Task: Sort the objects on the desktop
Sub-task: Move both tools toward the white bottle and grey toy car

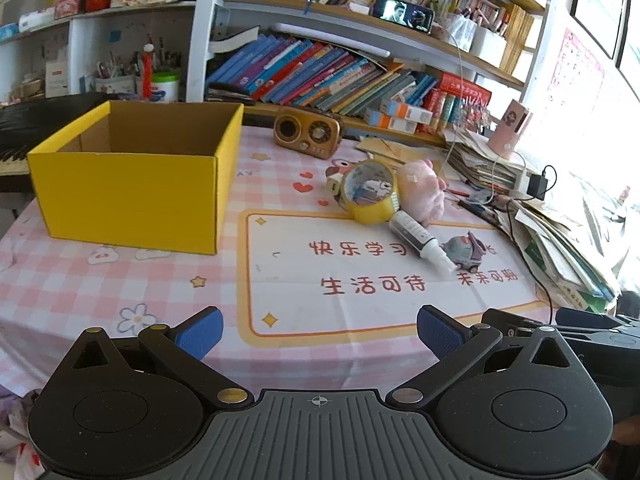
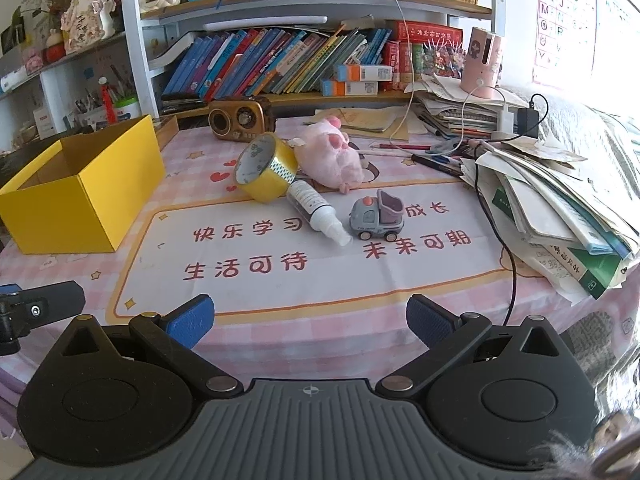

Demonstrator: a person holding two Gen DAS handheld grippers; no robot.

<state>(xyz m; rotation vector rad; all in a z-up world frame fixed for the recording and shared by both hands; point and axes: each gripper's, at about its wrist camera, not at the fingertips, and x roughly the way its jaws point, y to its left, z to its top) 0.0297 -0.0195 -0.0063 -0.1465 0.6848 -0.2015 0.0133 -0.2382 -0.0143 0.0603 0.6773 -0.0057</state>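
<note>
An open yellow box (image 1: 132, 196) stands at the left of the desk, also in the right wrist view (image 2: 86, 196). A yellow tape roll (image 1: 370, 192) (image 2: 266, 168), a pink plush toy (image 1: 422, 190) (image 2: 332, 154), a white spray bottle (image 1: 420, 242) (image 2: 318, 212) and a grey toy truck (image 1: 466, 252) (image 2: 378, 216) lie clustered mid-desk. My left gripper (image 1: 318, 332) is open and empty near the front edge. My right gripper (image 2: 310, 320) is open and empty, beside it.
A brown retro radio (image 2: 240, 118) sits at the back. A stack of papers and books (image 2: 560, 216) with cables fills the right side. Pens (image 2: 436, 162) lie near it. Bookshelves (image 2: 280, 60) stand behind. A pink checked cloth (image 1: 80, 288) covers the desk.
</note>
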